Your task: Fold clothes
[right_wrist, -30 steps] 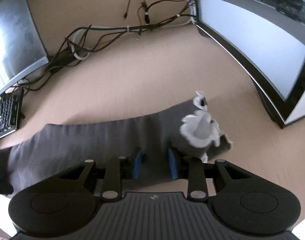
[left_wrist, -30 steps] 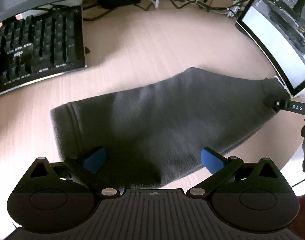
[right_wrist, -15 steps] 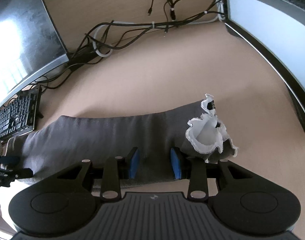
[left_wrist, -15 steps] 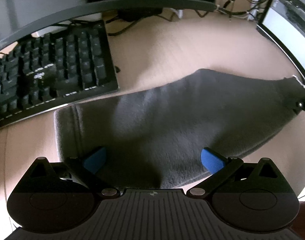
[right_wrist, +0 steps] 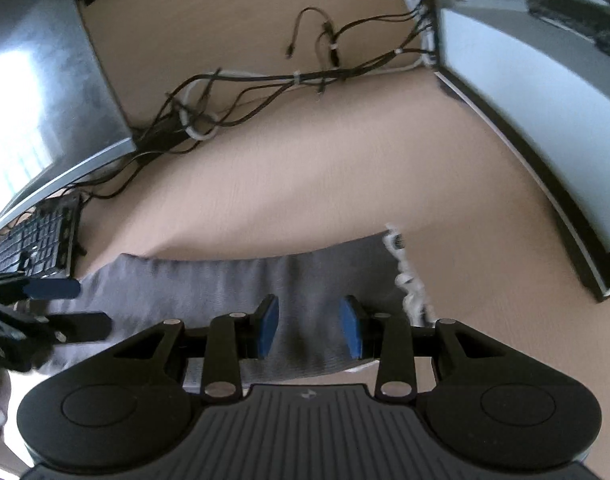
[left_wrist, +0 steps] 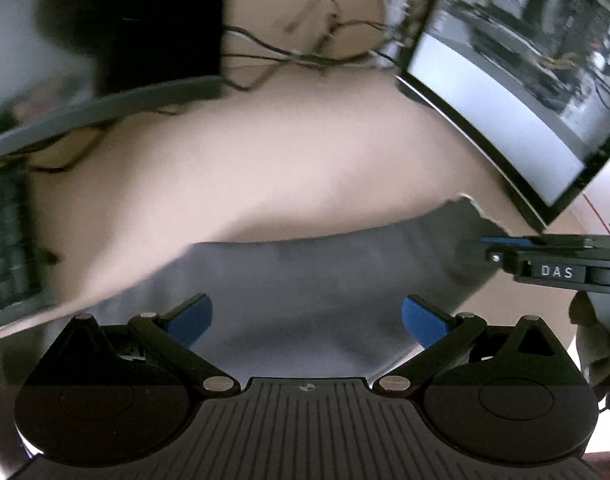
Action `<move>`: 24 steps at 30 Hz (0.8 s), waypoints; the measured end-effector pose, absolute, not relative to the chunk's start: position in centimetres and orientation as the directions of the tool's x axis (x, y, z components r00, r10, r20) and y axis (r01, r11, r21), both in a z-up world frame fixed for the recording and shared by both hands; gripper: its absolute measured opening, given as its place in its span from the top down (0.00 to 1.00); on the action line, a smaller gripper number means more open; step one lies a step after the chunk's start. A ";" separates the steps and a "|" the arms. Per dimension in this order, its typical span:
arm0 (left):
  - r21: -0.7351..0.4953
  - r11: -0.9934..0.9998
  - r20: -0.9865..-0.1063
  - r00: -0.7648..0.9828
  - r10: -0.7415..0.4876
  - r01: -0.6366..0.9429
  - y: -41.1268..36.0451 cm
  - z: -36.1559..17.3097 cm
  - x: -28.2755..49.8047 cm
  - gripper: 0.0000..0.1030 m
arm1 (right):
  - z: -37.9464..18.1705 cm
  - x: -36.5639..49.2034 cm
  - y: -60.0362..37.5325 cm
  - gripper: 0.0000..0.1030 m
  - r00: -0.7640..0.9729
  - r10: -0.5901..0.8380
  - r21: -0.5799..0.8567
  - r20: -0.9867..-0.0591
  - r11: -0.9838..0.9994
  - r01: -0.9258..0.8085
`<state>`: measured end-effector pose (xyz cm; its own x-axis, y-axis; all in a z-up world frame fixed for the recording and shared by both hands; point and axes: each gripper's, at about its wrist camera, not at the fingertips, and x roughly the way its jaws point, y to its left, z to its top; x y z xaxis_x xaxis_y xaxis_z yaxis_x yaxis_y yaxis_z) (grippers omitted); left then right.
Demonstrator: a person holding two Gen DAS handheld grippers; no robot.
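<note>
Between two monitors, a pale tabletop (right_wrist: 305, 184) carries a grey garment (right_wrist: 209, 284), pinched by the right tool (right_wrist: 309, 326) for folding; the left tool (left_wrist: 307, 320) is spread wide.

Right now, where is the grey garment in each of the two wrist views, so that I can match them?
Left wrist view: the grey garment lies across the lower middle, just beyond the left gripper, whose jaws stand wide.
Right wrist view: it lies across the lower middle, passing between the jaws of the right gripper.
Shared landmark: the garment's frayed white edge, at its right end in both.
</note>
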<state>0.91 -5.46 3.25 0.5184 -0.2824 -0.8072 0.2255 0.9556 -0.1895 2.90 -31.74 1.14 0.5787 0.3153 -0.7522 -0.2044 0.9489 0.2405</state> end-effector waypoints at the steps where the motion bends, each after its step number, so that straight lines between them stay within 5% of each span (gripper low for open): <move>1: -0.195 0.953 -0.811 0.509 -0.290 0.232 -6.2 2.8 1.1 0.00 | 1.0 3.1 -31.9 0.67 0.581 0.290 0.219 -0.760 0.957 -0.191; 11: -0.300 0.932 -0.819 0.445 -0.362 0.205 -6.7 0.5 0.7 0.00 | 1.0 2.5 -32.1 0.65 0.624 0.127 0.120 -0.771 0.991 -0.055; 15: -0.293 0.928 -0.807 0.461 -0.368 0.228 -6.7 0.3 0.3 0.00 | 0.9 2.3 -33.3 0.53 0.622 0.079 0.138 -0.779 0.989 0.047; 24: -0.316 0.937 -0.808 0.476 -0.348 0.150 -7.1 0.3 1.0 0.00 | -2.1 4.7 -38.1 0.46 0.569 0.310 0.404 -0.762 0.914 0.042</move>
<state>1.02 -7.09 0.33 0.4756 -0.3485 -0.8077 0.1497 0.9369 -0.3160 4.68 -38.10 -2.13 0.5688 0.3103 -0.7617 0.0420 0.9139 0.4037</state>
